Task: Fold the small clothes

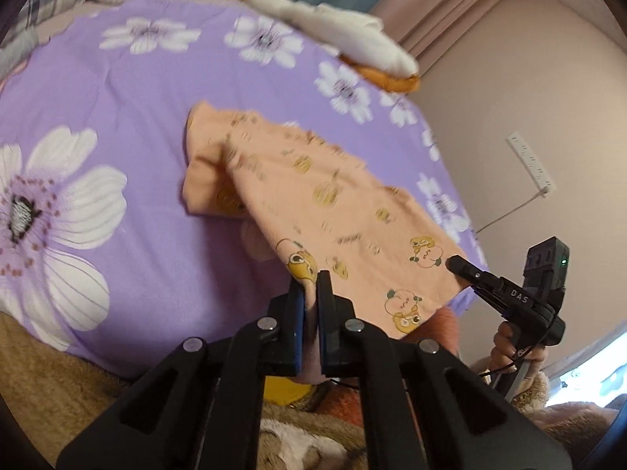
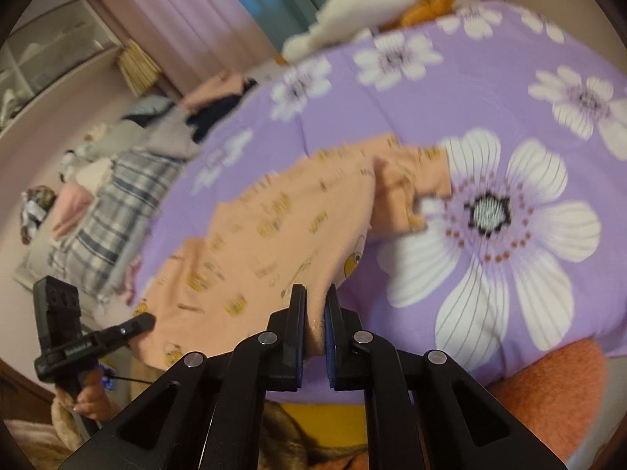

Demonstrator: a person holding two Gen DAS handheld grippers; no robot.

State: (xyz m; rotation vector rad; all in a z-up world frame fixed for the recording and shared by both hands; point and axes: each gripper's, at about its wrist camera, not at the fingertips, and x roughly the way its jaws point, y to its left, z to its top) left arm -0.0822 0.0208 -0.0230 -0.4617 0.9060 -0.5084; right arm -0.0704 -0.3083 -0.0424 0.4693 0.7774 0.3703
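The left hand-held gripper [image 1: 311, 280] is clamped on the near hem of a small peach garment [image 1: 313, 192], a fold of cloth pinched between its two blue-faced pads. The right hand-held gripper [image 2: 315, 293] is likewise closed on the same hem at the other corner, with peach fabric bunched between its pads. Each shows in the other's view as well: the right one at the right edge of the left wrist view, held by a hand [image 1: 509, 346], its tip at the garment's edge; the left one at the lower left of the right wrist view, also gripped by a hand [image 2: 92, 395].

The garment is one piece — soft peach cloth printed with little yellow cartoon figures and small dashes of darker marks. Its near edge is lifted off the bed between the two grippers, stretched fairly taut, while the far end still lies on the sheet, where a short sleeve [image 2: 421, 174] and a folded-over flap rest crumpled. The print is blurred in both views.

It lies on a bed covered by a purple sheet [image 1: 129, 90] with large white flowers. At the far edge of the bed sits one white and orange plush toy [image 1: 352, 35]. Beyond the sheet's other side are a plaid blanket [image 2: 117, 211] and a loose heap of other clothes [image 2: 211, 102] — too jumbled to count. Pink and blue curtains [image 2: 219, 4] hang behind, and one white power strip [image 1: 531, 164] is on the wall.
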